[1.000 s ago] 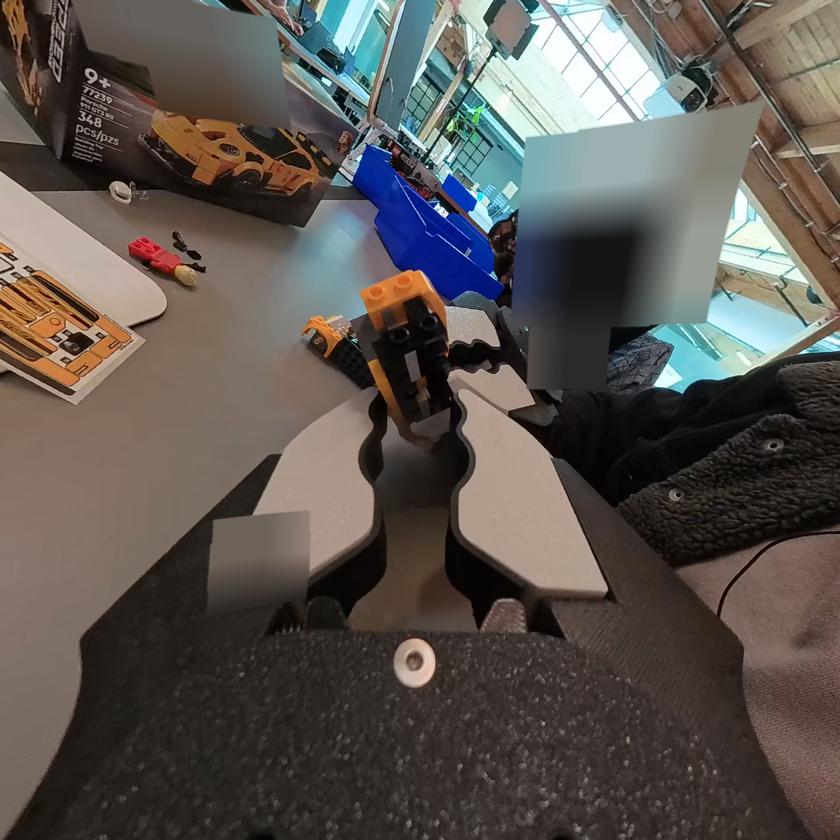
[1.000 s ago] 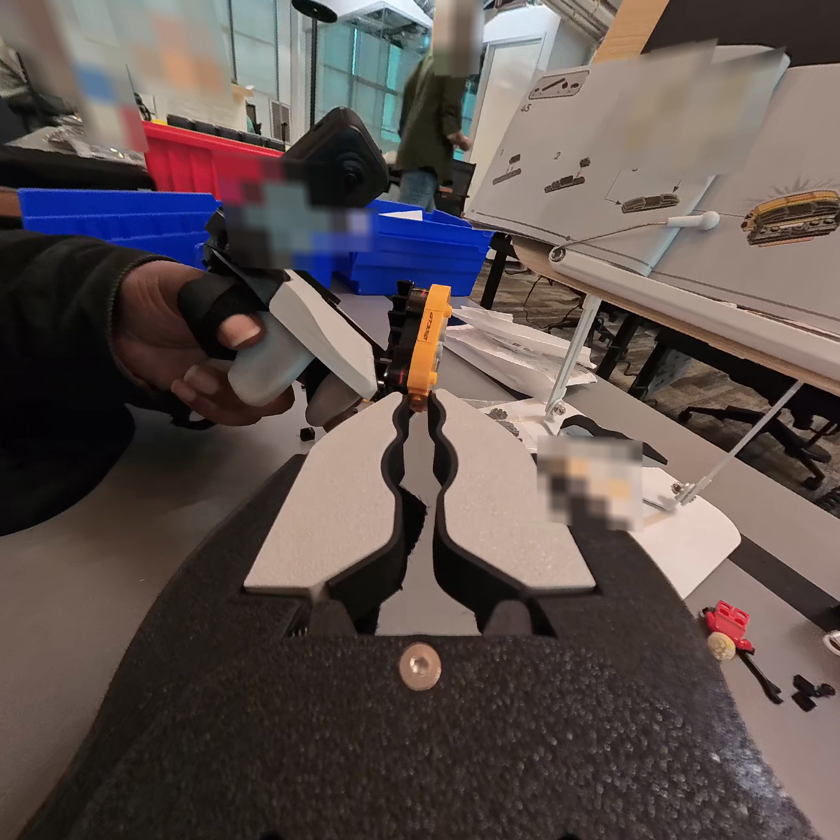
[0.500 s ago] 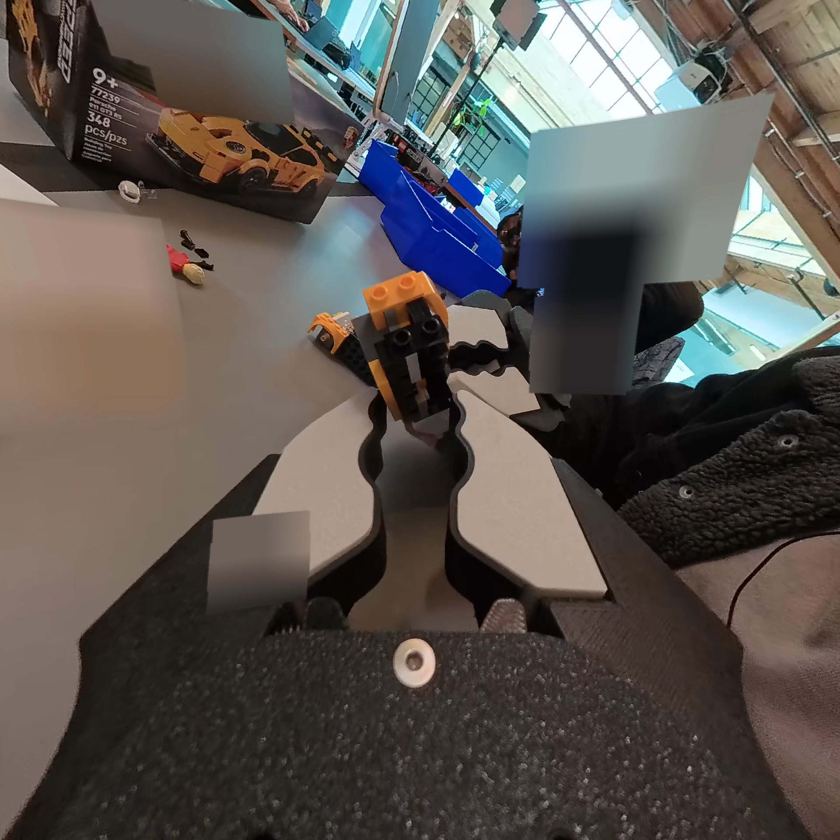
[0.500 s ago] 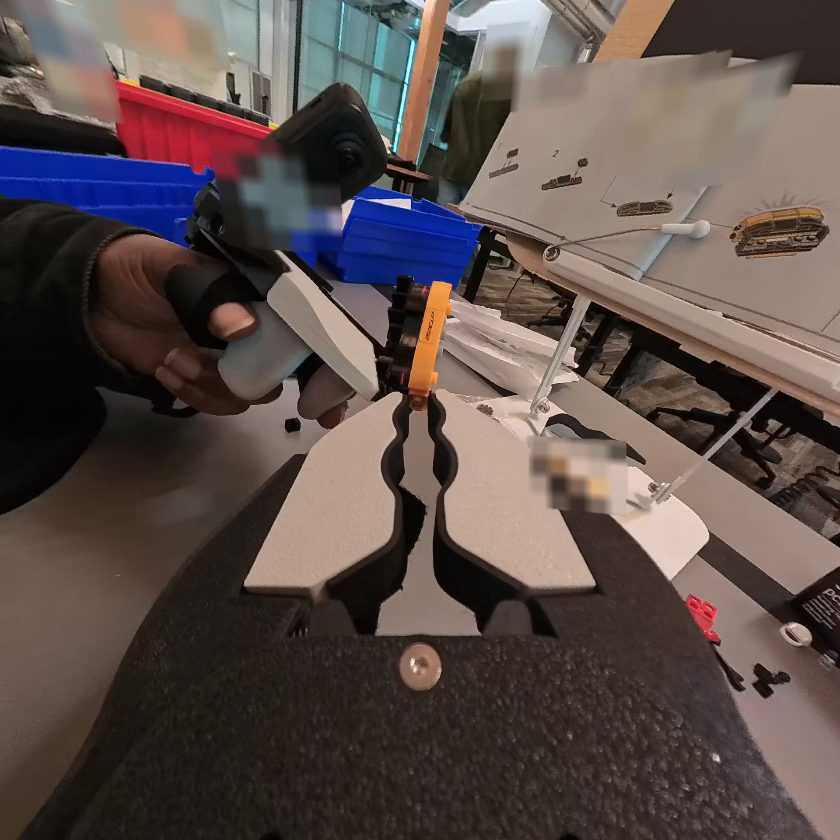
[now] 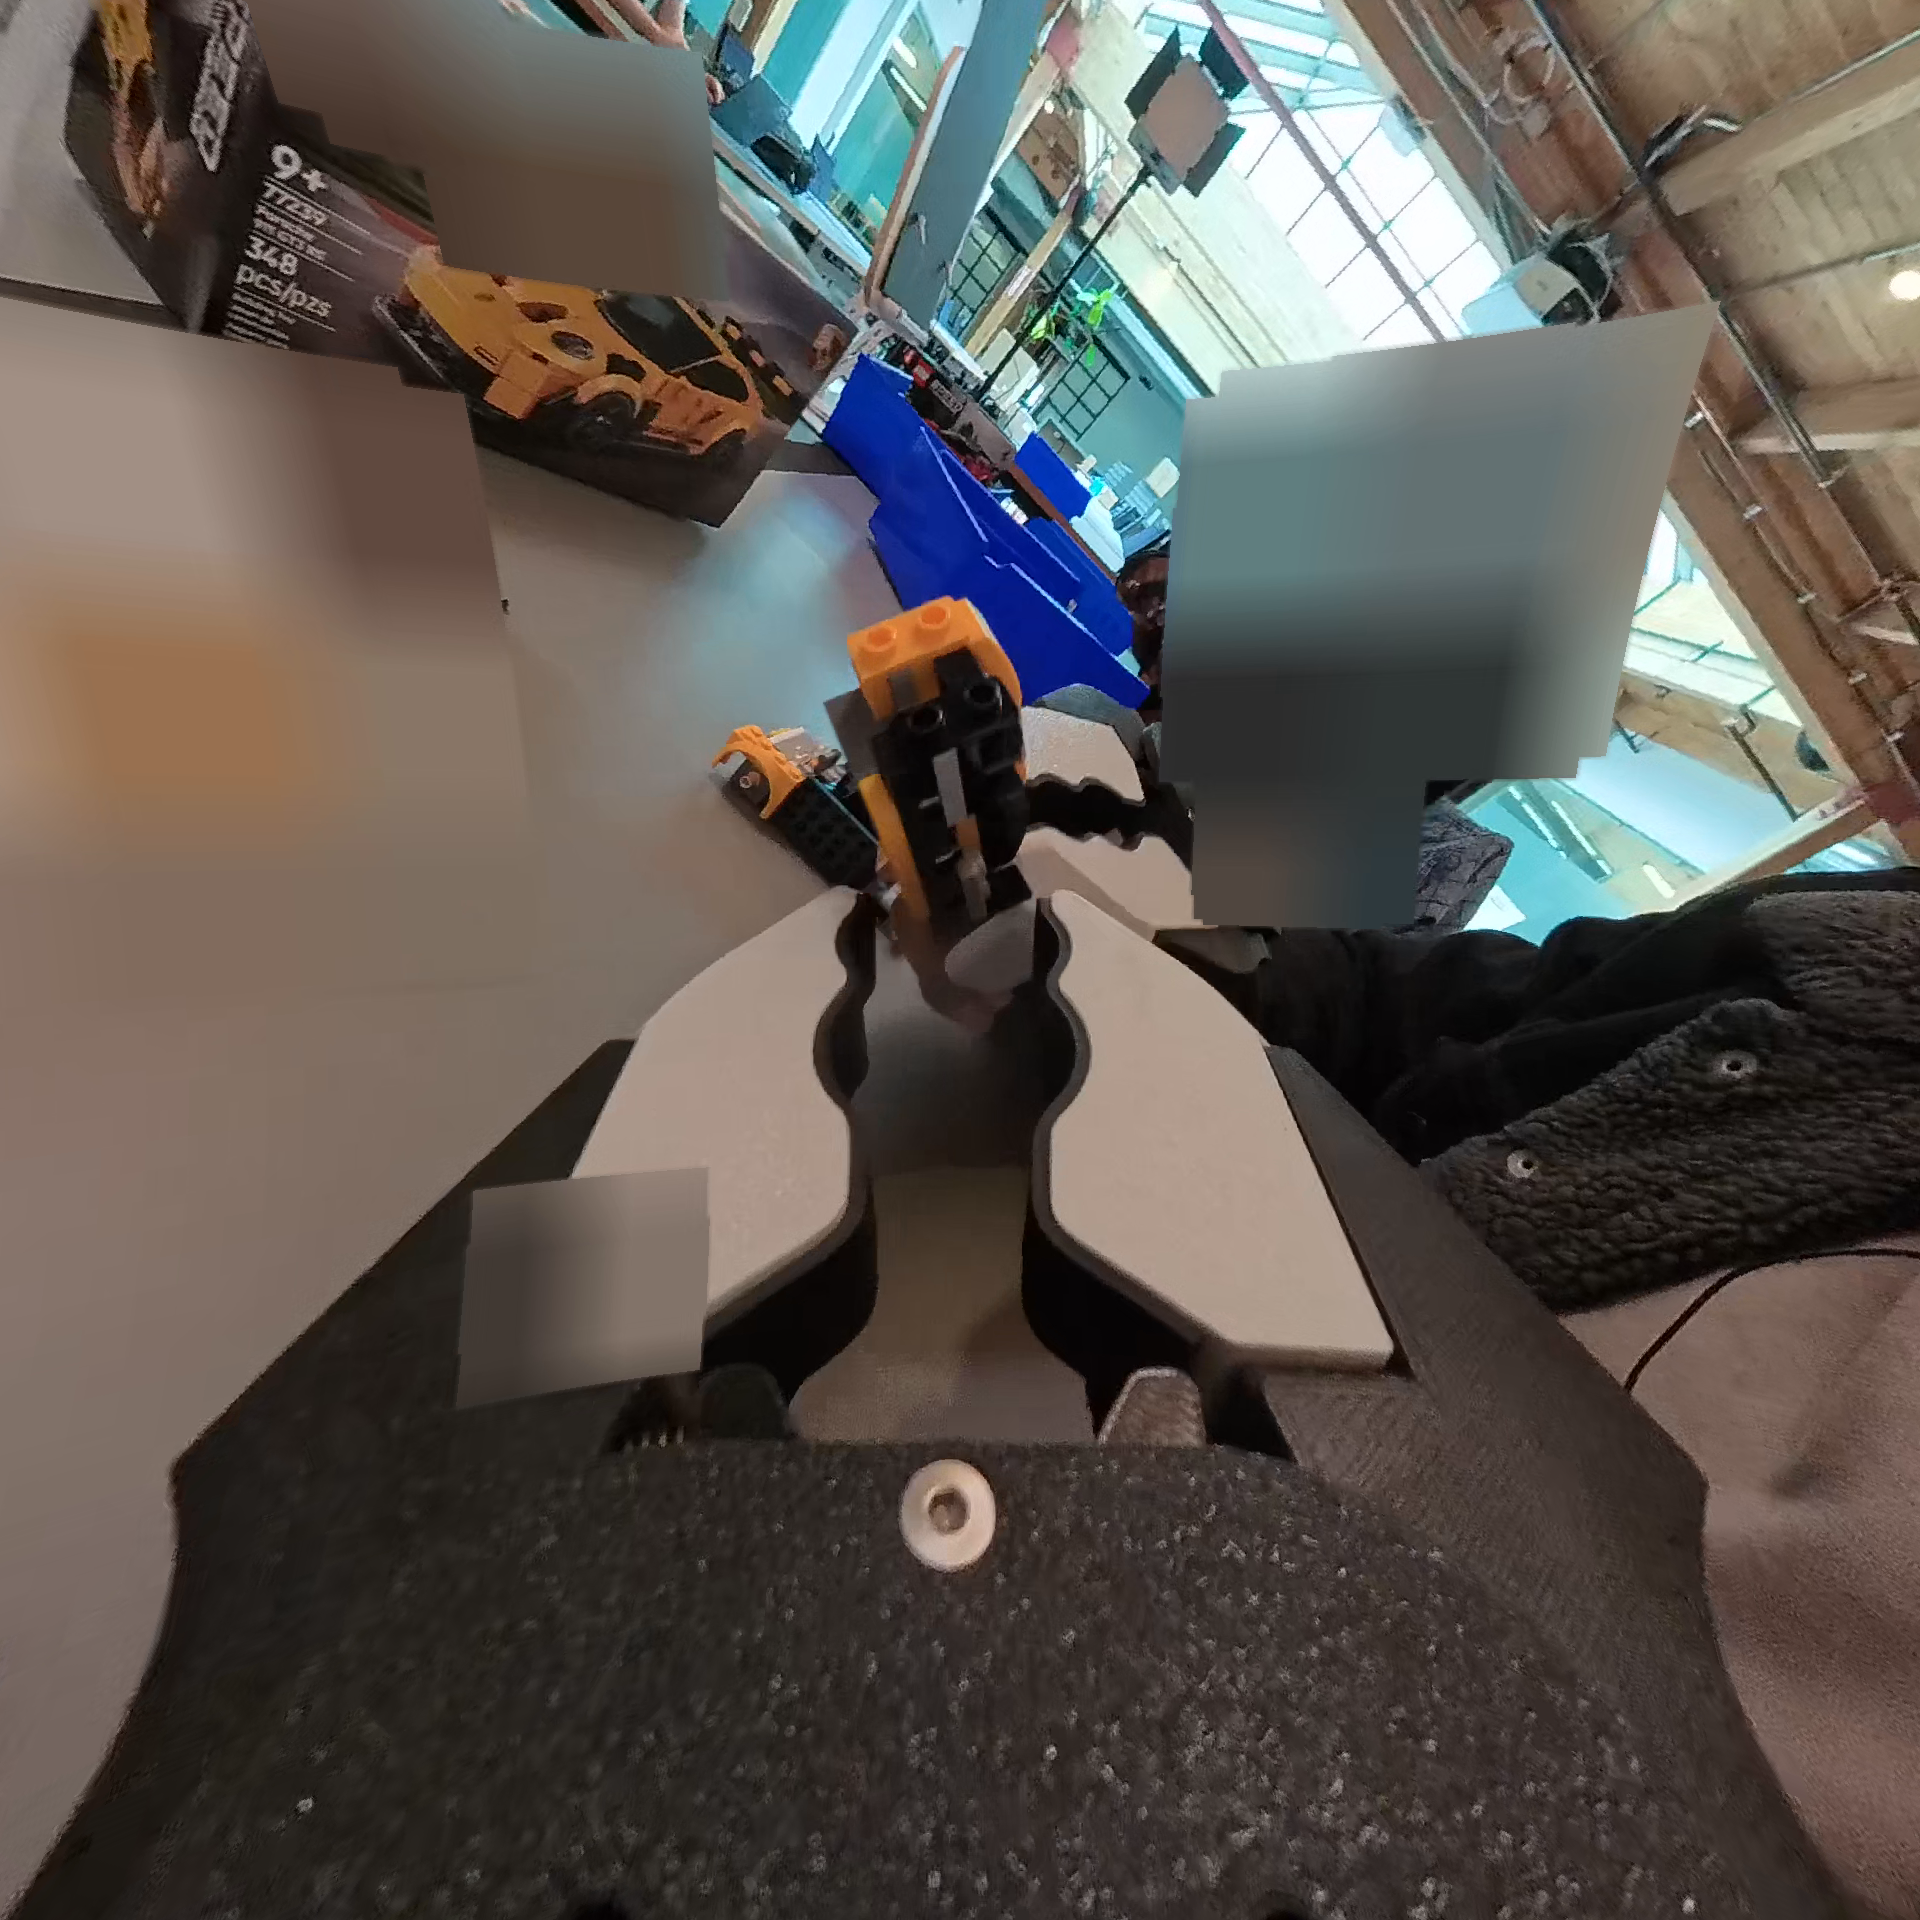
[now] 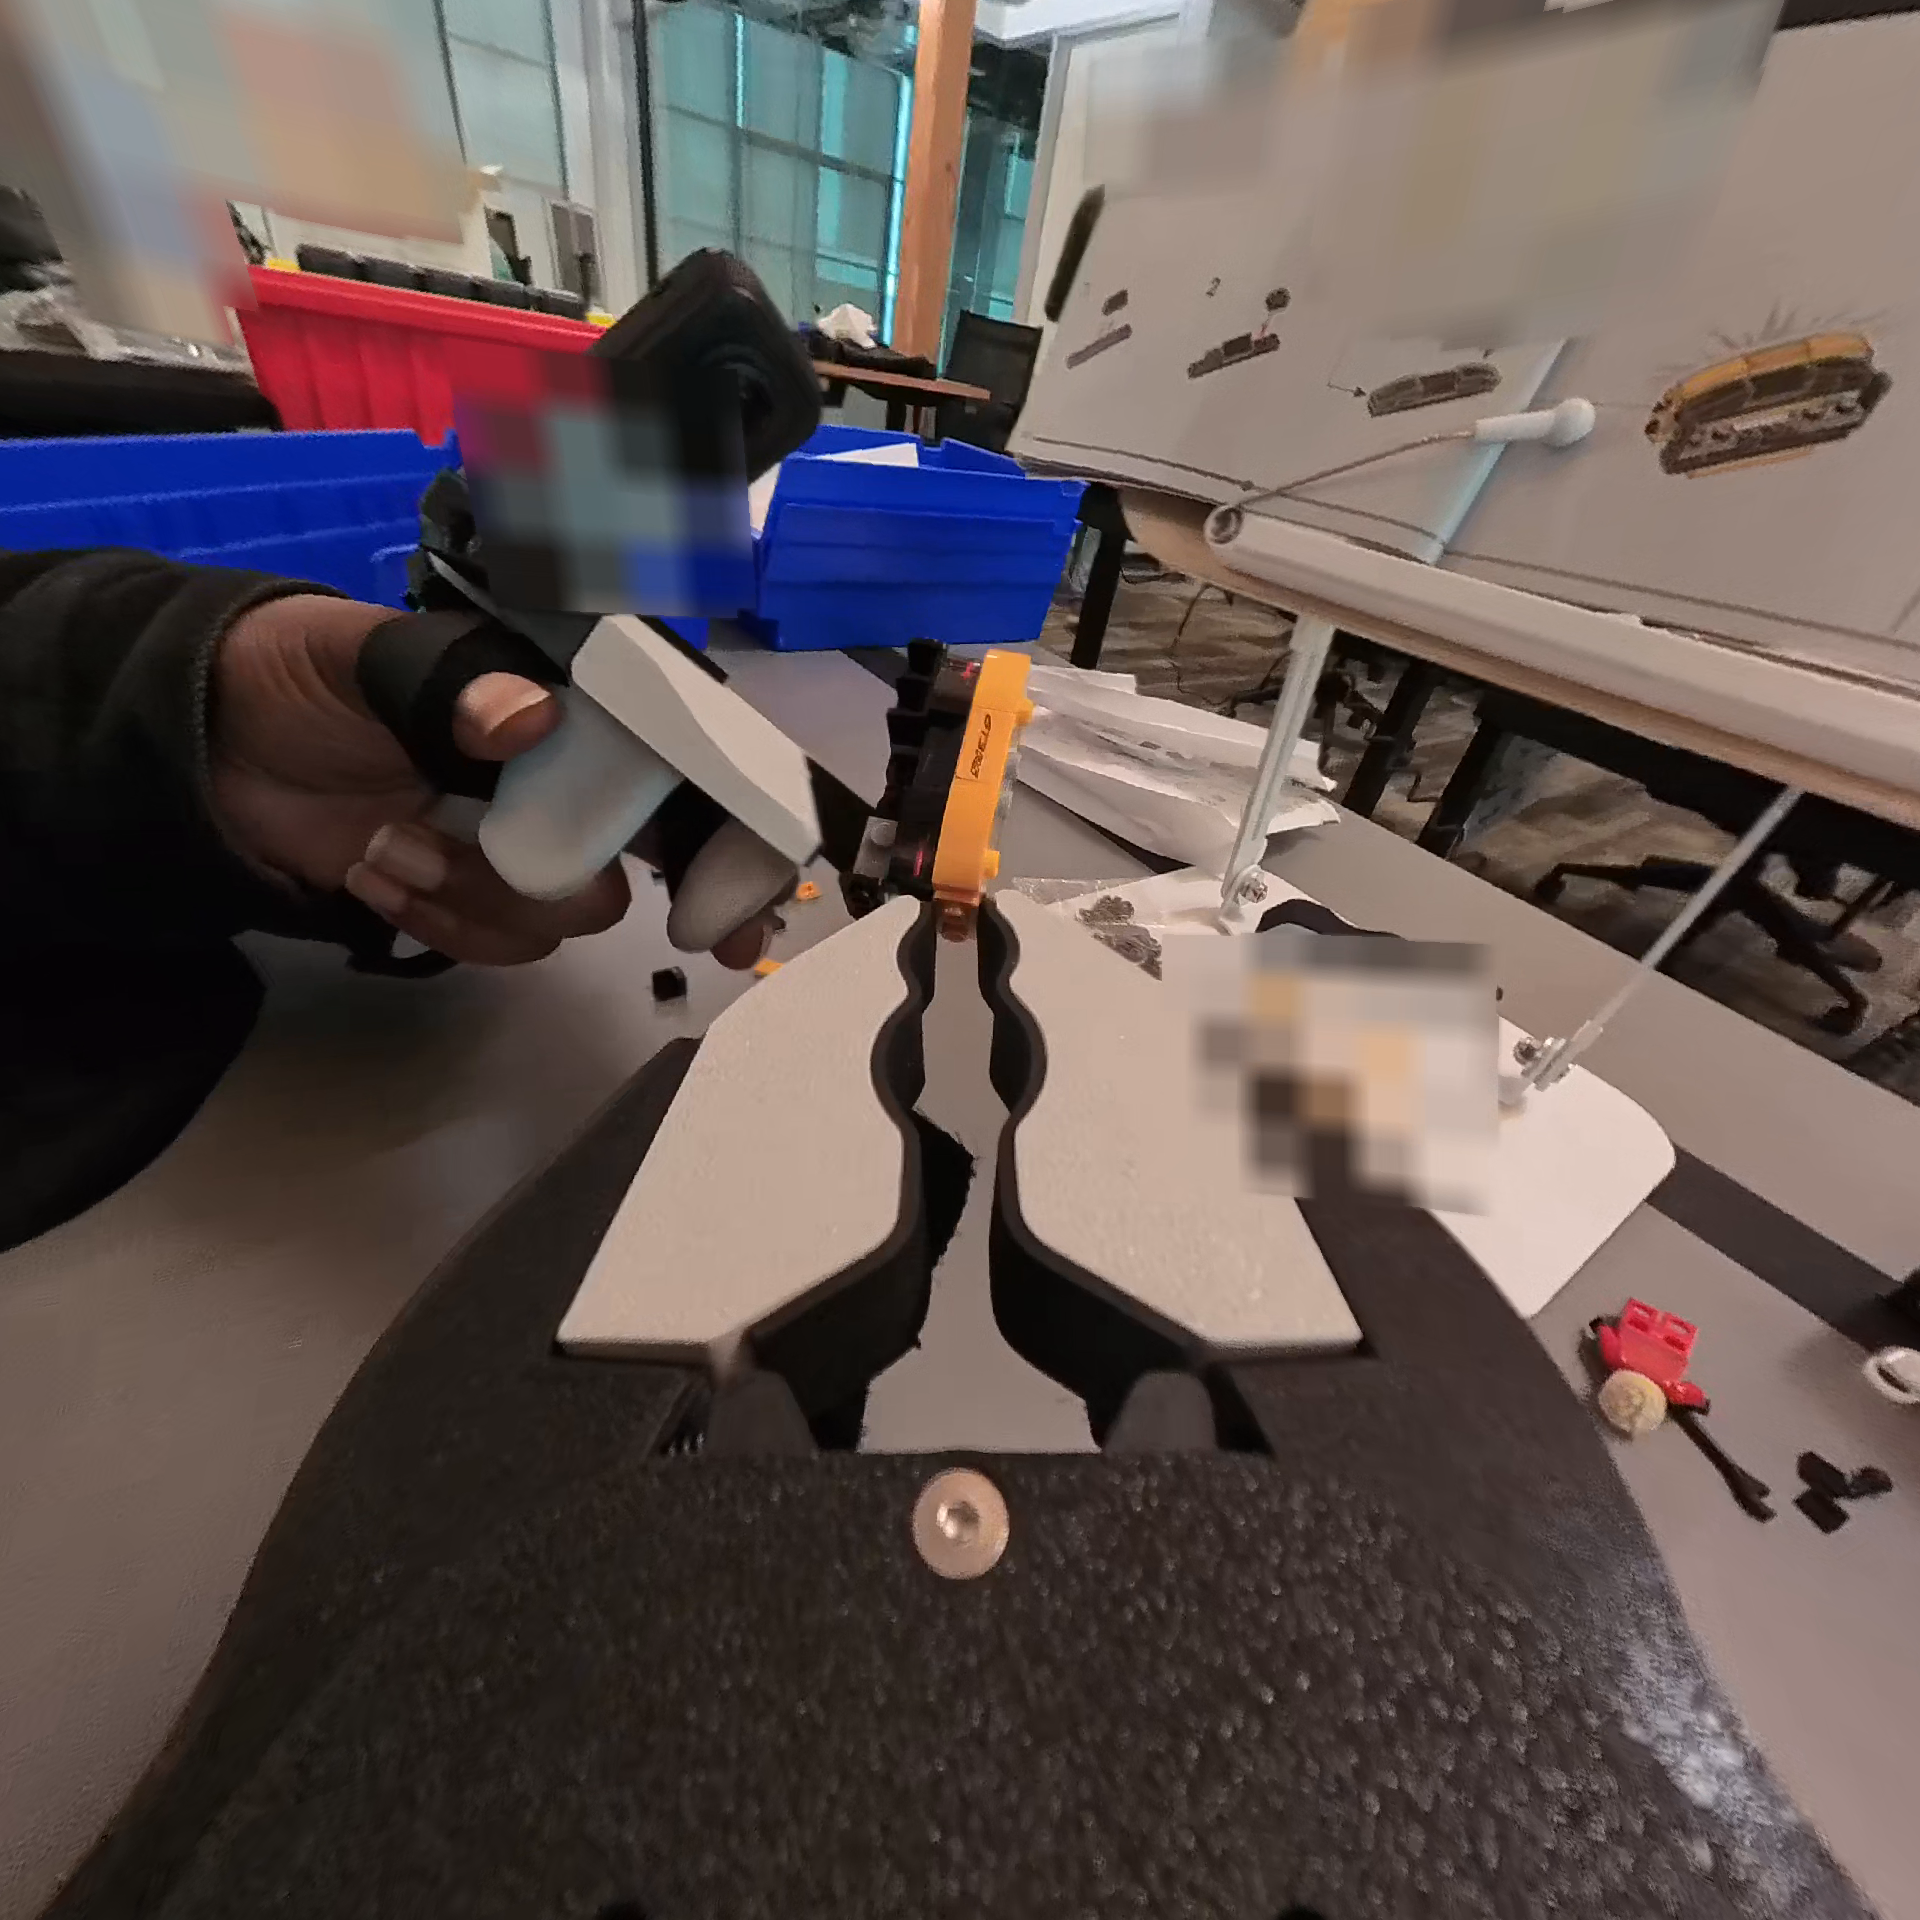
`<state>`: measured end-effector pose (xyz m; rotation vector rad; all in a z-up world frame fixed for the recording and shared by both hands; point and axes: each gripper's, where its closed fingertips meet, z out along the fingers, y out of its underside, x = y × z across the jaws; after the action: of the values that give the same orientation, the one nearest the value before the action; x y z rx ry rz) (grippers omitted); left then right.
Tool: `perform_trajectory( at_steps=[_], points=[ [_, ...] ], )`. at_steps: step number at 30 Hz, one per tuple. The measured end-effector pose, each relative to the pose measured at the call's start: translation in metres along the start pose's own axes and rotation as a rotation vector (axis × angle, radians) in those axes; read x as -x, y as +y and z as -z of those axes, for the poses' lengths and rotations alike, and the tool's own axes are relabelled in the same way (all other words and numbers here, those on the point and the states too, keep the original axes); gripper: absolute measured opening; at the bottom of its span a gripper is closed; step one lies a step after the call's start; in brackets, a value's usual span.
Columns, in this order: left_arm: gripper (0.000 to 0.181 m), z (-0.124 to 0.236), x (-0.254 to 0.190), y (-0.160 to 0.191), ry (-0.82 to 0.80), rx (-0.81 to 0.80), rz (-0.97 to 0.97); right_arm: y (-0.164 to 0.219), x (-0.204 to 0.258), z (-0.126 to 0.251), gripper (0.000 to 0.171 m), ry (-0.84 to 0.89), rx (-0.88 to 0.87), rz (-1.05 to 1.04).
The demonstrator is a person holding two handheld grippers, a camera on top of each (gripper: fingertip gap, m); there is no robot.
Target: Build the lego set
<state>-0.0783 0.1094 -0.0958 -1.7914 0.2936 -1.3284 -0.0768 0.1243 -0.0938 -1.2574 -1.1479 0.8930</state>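
A small orange and black lego assembly [image 5: 935, 769] is held upright above the grey table [image 5: 623, 831]. My left gripper [image 5: 951, 909] is shut on its lower end, with a wide gap between its fingers. My right gripper [image 6: 954, 920] is nearly closed and pinches the assembly's orange edge [image 6: 977, 790] at its fingertips. In the right wrist view, a hand holds the left gripper [image 6: 675, 748] at the assembly's left side. The right gripper's fingers [image 5: 1081, 748] show behind the assembly in the left wrist view.
Another orange and black lego part [image 5: 790, 800] lies on the table behind. The set's box [image 5: 582, 353] and blue bins [image 5: 997, 582] stand farther back. An instruction booklet [image 6: 1507, 416] sits on a white stand. A red piece [image 6: 1642, 1351] and small black pieces [image 6: 1839, 1486] lie at right. Left and right tips are no more than a few centimetres apart.
Both grippers have kept their hold on the assembly. The pair has shifted and tilted slightly, so the box and the booklet sit differently in view.
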Motion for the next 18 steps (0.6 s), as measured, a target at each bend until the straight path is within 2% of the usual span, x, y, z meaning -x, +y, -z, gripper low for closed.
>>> perform_trajectory(
  at_steps=[2, 5, 10, 13, 18],
  points=[
    [0.029, 0.011, 0.01, -0.005, -0.059, 0.009, -0.052, 0.001, -0.006, 0.001, 0.007, 0.012, 0.006, -0.026],
    [0.028, 0.042, 0.032, -0.017, -0.248, 0.065, -0.233, 0.006, -0.014, 0.002, 0.007, 0.022, 0.031, -0.06],
    [0.019, 0.095, 0.074, -0.014, -0.557, 0.29, -0.419, 0.017, -0.019, 0.0, 0.007, 0.019, 0.082, -0.093],
    [0.016, 0.105, 0.092, 0.005, -0.587, 0.436, -0.417, 0.02, -0.018, 0.0, 0.007, 0.009, 0.095, -0.098],
    [0.016, 0.098, 0.119, 0.041, -0.628, 0.603, -0.43, 0.023, -0.017, -0.001, 0.008, -0.007, 0.111, -0.106]
  ],
)
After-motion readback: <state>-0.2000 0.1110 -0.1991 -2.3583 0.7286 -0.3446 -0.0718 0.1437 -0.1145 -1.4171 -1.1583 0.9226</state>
